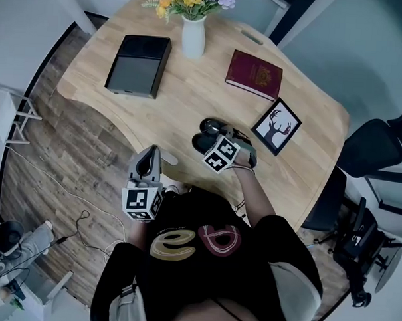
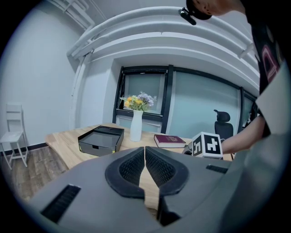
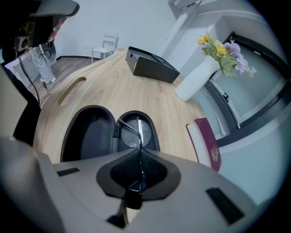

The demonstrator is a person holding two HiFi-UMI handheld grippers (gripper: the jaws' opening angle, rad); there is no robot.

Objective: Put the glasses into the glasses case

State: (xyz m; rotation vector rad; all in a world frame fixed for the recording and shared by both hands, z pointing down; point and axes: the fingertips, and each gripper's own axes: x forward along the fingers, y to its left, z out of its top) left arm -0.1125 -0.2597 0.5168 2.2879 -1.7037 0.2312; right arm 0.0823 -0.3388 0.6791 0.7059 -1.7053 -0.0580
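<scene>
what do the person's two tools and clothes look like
Both the left tool and the right tool have smooth grey moulded bodies with black ribbed pads at the tips. Each carries a white cube printed with black square markers. The person wears a black top with tan and red loop graphics.

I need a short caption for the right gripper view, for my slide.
Right gripper holds the glasses by one temple at the open glasses case.
</scene>
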